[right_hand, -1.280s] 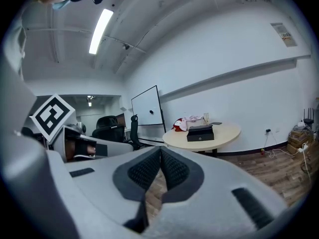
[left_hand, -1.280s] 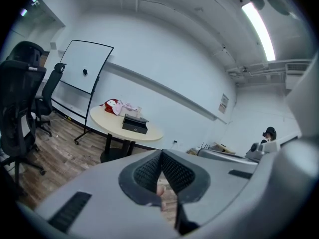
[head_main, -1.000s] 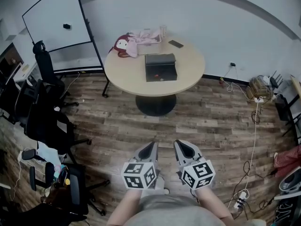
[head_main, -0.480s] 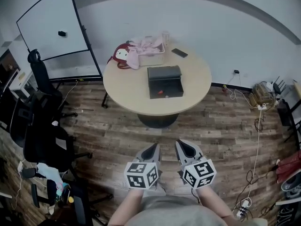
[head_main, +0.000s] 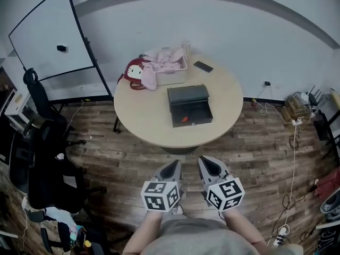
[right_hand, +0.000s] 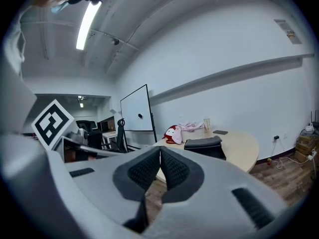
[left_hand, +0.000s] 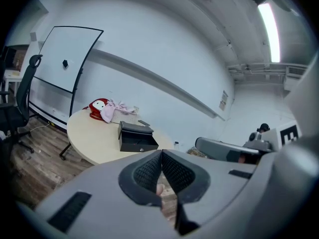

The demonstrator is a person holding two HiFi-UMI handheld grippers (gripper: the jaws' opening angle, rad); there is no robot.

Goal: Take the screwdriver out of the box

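Note:
A black box stands open on the round beige table, with a small red-orange thing inside that looks like the screwdriver's handle. The same box shows in the left gripper view and in the right gripper view. My left gripper and right gripper hang side by side over the wooden floor, well short of the table. Both are shut with nothing between the jaws.
A red plush toy, a basket with pink cloth, a cup and a dark phone lie at the table's far side. A whiteboard and black office chairs stand left. Cables run along the floor right.
The table and box have come nearer and lower in the head view as the person walks toward them. Both grippers stay shut and side by side.

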